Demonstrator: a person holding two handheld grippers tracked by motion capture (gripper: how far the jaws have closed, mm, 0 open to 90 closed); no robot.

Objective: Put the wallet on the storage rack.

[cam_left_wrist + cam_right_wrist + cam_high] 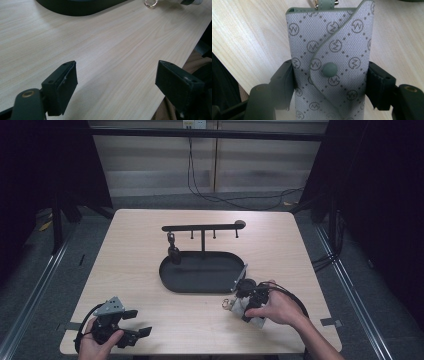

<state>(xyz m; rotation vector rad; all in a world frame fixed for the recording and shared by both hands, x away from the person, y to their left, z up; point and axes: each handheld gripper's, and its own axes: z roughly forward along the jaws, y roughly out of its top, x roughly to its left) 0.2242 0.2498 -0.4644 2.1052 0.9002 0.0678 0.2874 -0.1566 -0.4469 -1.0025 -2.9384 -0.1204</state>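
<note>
Between the right tool's [329, 82] closed jaws sits the patterned key pouch [332, 62], gripped just off the counter [200, 315]. Next, probably hanging its ring on the rack [202, 227]. Left tool [116, 82] gapes empty.

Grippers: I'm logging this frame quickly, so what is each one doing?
Left gripper: open, holding nothing, over the table.
Right gripper: closed on the patterned key pouch.

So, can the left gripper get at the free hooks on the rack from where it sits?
Probably yes: the left gripper is open over bare table, and only the low tray lies before the rack.
</note>
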